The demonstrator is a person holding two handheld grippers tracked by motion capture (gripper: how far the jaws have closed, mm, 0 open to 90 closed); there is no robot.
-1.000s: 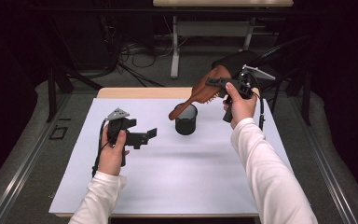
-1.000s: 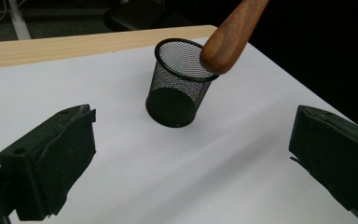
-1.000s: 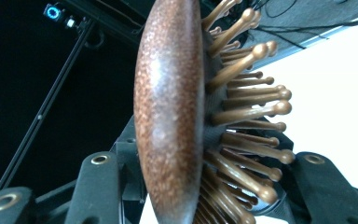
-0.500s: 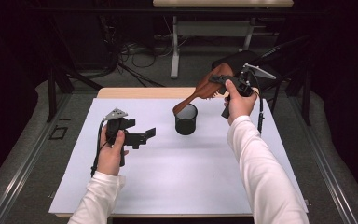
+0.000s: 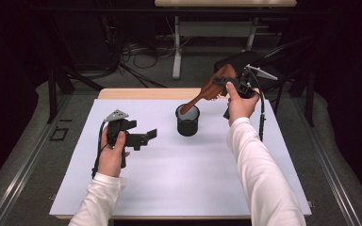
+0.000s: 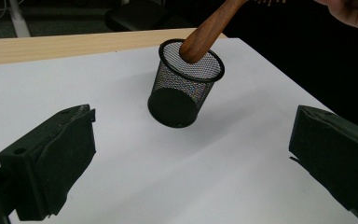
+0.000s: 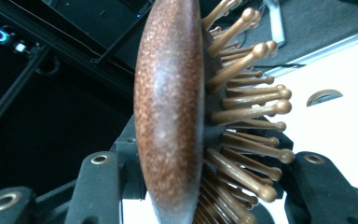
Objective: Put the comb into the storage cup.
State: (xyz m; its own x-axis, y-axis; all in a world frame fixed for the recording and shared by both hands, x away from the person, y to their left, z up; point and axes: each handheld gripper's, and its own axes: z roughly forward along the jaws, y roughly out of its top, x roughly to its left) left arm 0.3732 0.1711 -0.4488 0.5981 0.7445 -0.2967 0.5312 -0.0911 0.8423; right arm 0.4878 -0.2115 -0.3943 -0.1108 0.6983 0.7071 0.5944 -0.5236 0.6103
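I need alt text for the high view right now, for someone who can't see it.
The right tool holds a wooden hairbrush by its head, its handle tip dipping into a black mesh cup on the white table. The left tool rests open and empty left of the cup.

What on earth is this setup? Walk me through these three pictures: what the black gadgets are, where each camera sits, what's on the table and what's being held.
A person sits at a white table and holds a hand-operated two-jaw tool in each hand. The high view looks down from above. The other two pictures come from small cameras mounted on the tools, looking along their jaws.

On the table stands a black mesh cup. The right gripper is clamped on the head of a wooden hairbrush, tilted so that its handle end dips into the cup. The right gripper view shows the brush's back and pins up close.

The left gripper is open and holds nothing, its jaws facing the cup.
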